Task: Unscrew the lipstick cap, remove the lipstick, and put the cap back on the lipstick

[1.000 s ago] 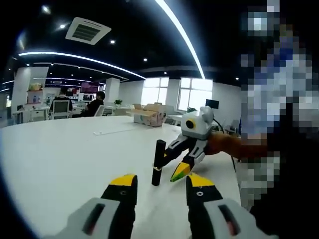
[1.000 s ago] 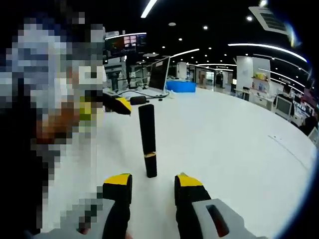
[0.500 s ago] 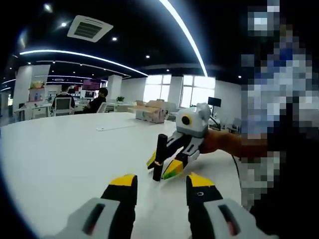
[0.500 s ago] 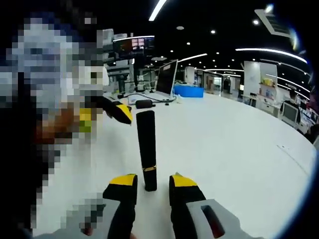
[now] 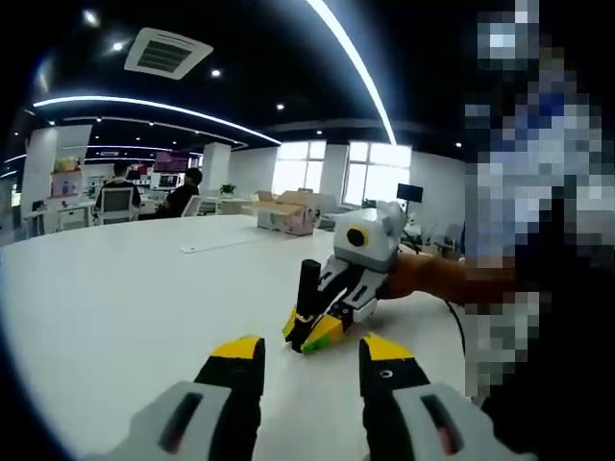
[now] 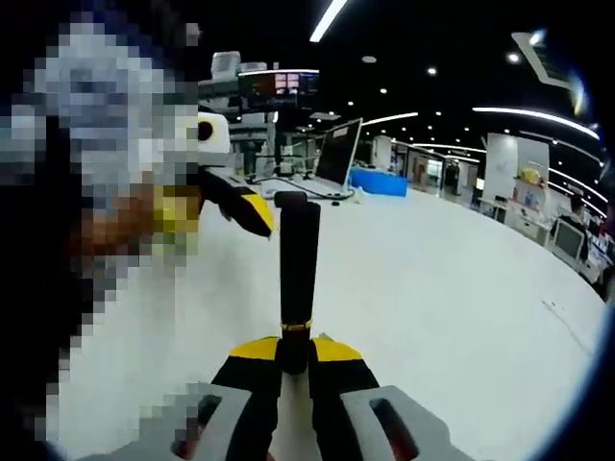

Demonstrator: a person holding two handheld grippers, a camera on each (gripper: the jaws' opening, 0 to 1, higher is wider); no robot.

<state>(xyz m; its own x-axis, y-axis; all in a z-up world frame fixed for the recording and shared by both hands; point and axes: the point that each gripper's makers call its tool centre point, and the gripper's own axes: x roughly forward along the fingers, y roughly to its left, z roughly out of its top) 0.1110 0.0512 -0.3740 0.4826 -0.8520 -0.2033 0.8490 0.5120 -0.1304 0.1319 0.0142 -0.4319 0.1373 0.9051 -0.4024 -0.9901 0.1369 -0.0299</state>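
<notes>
A black lipstick tube [image 6: 299, 252] with a thin gold band low down stands upright on the white table [image 6: 432, 288]. My right gripper [image 6: 294, 351] is shut on its base, just below the band. In the left gripper view the same tube [image 5: 307, 285] rises from the right gripper's yellow fingertips [image 5: 322, 332], which pinch its foot. My left gripper [image 5: 309, 353] is open, a short way in front of the tube, with nothing between its fingers. Its yellow tip [image 6: 254, 211] shows beside the tube's top in the right gripper view.
A cardboard box [image 5: 287, 213] and a sheet of paper [image 5: 217, 245] lie far back on the table [image 5: 115, 298]. A laptop [image 6: 343, 154] and a blue box [image 6: 380, 181] stand at its far side. Seated people [image 5: 183, 196] are in the distance.
My right gripper has moved in around the base of the lipstick and shut on it. My left gripper has stayed open and about where it was.
</notes>
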